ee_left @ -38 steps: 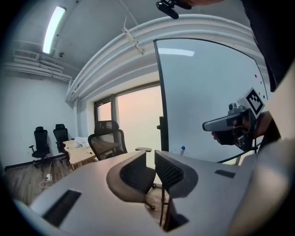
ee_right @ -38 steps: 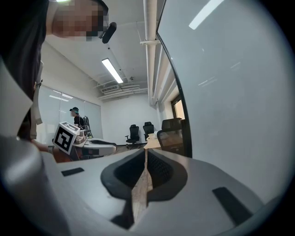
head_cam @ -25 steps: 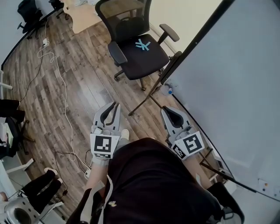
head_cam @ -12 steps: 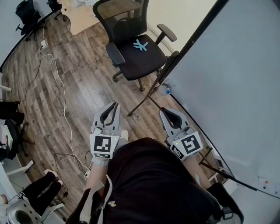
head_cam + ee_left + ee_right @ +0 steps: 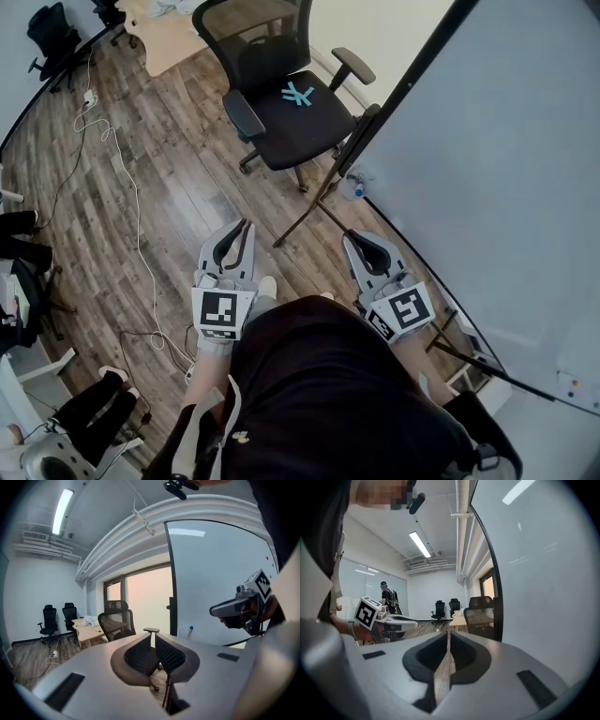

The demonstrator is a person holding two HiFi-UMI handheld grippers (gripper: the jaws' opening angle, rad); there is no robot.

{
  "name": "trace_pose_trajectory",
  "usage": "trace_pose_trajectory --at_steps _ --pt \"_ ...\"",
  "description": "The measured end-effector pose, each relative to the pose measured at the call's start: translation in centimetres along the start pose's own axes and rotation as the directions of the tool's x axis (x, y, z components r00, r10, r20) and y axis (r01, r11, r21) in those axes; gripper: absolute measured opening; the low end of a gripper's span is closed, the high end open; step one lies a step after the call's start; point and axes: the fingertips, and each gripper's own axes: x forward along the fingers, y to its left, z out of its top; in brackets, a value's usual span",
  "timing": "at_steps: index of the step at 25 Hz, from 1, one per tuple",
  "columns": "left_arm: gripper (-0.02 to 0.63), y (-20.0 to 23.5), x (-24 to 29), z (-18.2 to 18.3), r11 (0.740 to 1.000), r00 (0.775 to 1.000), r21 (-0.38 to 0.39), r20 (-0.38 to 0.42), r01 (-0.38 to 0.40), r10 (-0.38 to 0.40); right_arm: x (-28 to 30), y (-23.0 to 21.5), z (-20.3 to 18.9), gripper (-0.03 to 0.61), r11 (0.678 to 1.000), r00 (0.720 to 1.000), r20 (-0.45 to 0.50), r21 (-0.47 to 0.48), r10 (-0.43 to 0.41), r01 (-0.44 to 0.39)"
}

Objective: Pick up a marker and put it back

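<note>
A large whiteboard in a black frame stands along the right of the wooden floor, with a black office chair just off its far corner. The left gripper and the right gripper are held side by side above the floor, apart from each other. Each has its jaws closed tip to tip on nothing, as both gripper views confirm. A small blue-capped item, too small to tell for certain as the marker, sits at the whiteboard's lower edge by that far corner, well clear of both grippers.
</note>
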Motion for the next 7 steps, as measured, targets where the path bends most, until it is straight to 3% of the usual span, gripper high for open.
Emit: trace_pose_trajectory --at_steps 7 --pt "0.028 0.72 -0.34 0.07 1.0 1.0 -0.006 0.004 0.001 -0.001 0.3 0.52 0.0 0.028 1.0 1.0 -0.006 0.002 -0.012 0.012"
